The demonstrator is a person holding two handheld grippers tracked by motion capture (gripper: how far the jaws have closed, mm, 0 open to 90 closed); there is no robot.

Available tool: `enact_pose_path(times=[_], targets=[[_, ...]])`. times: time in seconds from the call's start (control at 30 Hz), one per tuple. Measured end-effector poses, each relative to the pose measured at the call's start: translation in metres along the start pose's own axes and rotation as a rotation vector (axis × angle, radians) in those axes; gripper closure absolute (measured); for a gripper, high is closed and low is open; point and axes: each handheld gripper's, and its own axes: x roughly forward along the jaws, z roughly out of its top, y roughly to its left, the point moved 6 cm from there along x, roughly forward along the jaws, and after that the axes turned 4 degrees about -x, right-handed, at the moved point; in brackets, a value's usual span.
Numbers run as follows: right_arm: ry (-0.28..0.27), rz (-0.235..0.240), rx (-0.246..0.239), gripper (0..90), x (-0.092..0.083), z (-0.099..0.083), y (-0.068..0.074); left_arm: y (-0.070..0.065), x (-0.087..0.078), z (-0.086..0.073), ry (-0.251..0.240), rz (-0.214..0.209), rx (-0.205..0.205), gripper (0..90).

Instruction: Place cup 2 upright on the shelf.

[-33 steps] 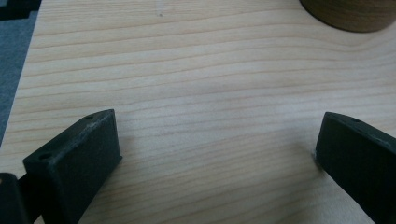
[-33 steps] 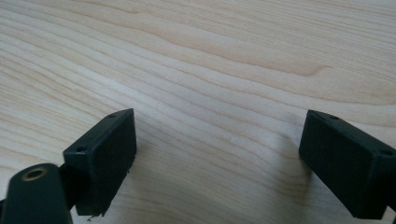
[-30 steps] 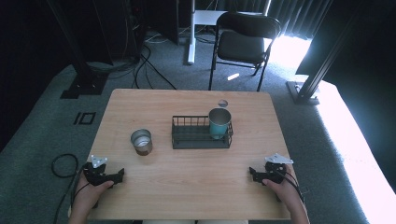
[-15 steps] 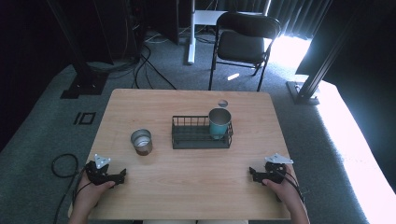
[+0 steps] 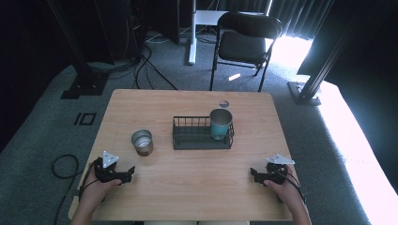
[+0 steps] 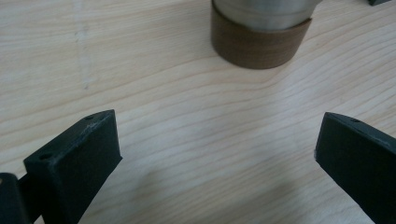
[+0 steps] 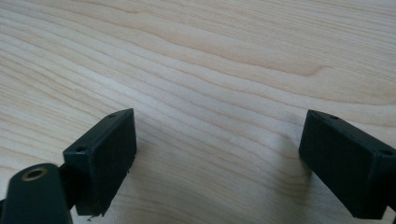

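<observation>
On table: two cups [image 5: 141,142], one rack [image 5: 202,136]

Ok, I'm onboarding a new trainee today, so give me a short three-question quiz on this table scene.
1. True or false: the teal cup stands inside the wire basket.
2. Which gripper is nearest the steel cup? A left gripper B right gripper
3. Fill in: both grippers' jaws are ____.

Key: 1 true; 2 A; 3 open, nothing held, low over the wooden table.
</observation>
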Motion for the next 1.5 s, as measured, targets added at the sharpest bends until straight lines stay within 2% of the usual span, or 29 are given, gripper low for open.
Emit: enact_pose_path(times=[0.07,0.43,0.63,0.87,1.2,1.5], targets=[[-0.001,0.000,0.000,10.8,0.000,0.000,0.000,-0.002,0.002,0.002,0.005,-0.007,0.015,0.8],[0.000,0.000,0.000,10.8,0.000,0.000,0.000,-0.012,0.011,0.017,-0.024,-0.041,0.023,0.8],[0.000,0.000,-0.001,10.8,0.000,0.000,0.000,-0.013,0.016,0.026,-0.065,-0.047,-0.001,0.9],[0.000,0.000,-0.001,10.8,0.000,0.000,0.000,-0.017,0.021,0.035,-0.083,-0.062,0.005,0.9],[0.000,0.000,-0.001,10.8,0.000,0.000,0.000,-0.023,0.028,0.048,-0.095,-0.089,0.007,0.9],[-0.001,0.000,0.000,10.8,0.000,0.000,0.000,-0.027,0.030,0.061,-0.105,-0.087,0.025,0.8]])
